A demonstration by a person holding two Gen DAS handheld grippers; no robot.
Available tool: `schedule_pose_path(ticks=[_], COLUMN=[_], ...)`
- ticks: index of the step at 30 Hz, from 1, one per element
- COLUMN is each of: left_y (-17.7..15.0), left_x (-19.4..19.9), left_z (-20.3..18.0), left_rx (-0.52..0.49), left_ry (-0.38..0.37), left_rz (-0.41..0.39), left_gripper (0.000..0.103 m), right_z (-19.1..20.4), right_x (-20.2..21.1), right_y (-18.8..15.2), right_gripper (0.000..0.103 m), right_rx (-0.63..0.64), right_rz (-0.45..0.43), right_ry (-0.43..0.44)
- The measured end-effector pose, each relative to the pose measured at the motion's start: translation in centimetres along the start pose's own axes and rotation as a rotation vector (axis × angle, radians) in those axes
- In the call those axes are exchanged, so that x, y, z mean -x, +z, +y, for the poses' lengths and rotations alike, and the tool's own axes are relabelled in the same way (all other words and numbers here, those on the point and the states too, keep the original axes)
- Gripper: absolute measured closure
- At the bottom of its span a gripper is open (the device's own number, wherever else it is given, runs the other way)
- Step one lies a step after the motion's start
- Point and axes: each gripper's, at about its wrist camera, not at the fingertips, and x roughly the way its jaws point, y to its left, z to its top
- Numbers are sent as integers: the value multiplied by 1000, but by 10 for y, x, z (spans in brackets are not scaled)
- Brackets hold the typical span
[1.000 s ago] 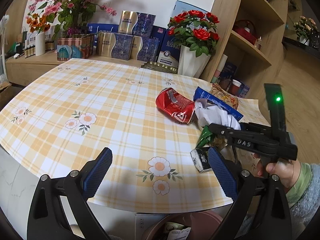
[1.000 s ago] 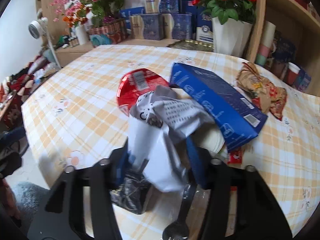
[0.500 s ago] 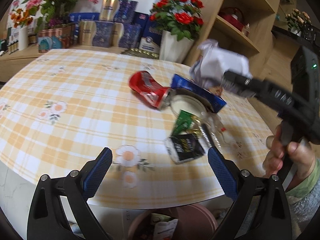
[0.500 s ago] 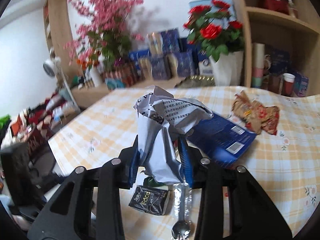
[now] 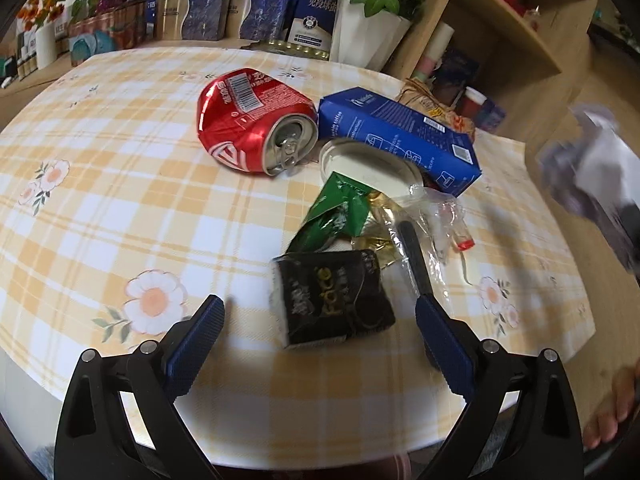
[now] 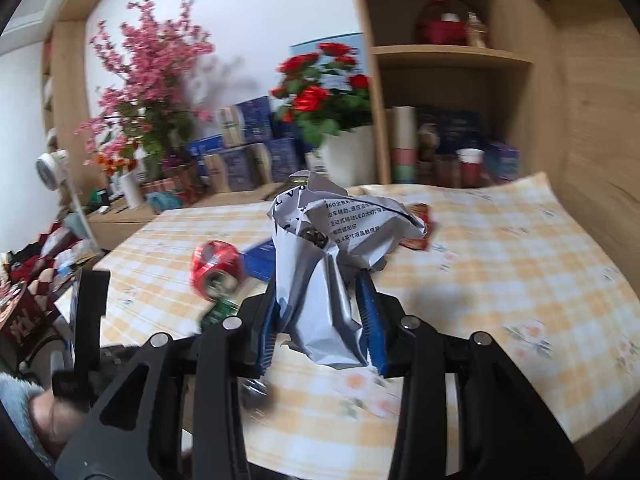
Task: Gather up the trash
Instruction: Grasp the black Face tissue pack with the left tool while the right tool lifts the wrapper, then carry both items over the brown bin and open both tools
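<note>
A pile of trash lies on the yellow checked table (image 5: 120, 208): a crushed red can (image 5: 252, 120), a blue carton (image 5: 400, 132), a white lid (image 5: 368, 164), a green wrapper (image 5: 340, 212), clear plastic film (image 5: 440, 208) and a black packet (image 5: 332, 296). My left gripper (image 5: 318, 312) is open, its pads on either side of the black packet and a little short of it. My right gripper (image 6: 320, 292) is shut on a crumpled white printed paper (image 6: 332, 240), held above the table. That paper (image 5: 592, 176) shows blurred at the right of the left wrist view.
A white vase of red roses (image 5: 360, 32) and blue boxes (image 5: 248, 12) stand behind the table. Wooden shelves (image 6: 452, 56) with cups rise at the right. A brown snack wrapper (image 5: 432, 104) lies behind the carton. The person's fingers (image 5: 612, 408) show at the lower right.
The right gripper lifted the crumpled paper off the pile and carried it up and away to the right. The left gripper came lower and closer to the black packet.
</note>
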Motion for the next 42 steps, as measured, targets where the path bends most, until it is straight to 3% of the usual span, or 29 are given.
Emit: schedule_pose_path(ticks=[8,13,16,17,23,30,42], left_y=[3,2,-1,-2,-2,-11,-51], left_x=[-22,-21,-20,-18,-8,37,124], left_z=[-19,-19,-20,-20,-19,-14,0], left_rx=[-98,-109,-147,-157,-178,-160,-183], left_ry=[155,180,217,213,159,51,-14], left_rz=[3,1,-9,-18,4,-41,-162], left_gripper=[12,15,26,35,43,44,43], right_z=[-43,-59,-64,-63,-51,-25,21], right_x=[21,30,33,33,35,38,59], right_y=[-22,-28,-33,-35,-43,-58,-78], right_gripper=[64,64,64,64,64,64,64], right_rx=[-35,-66,-86,-89,-81,-34,-81], right_rz=[13,1,1,1,11,39,115], right_ry=[-77,-92,-89,-86,-55,-3,276])
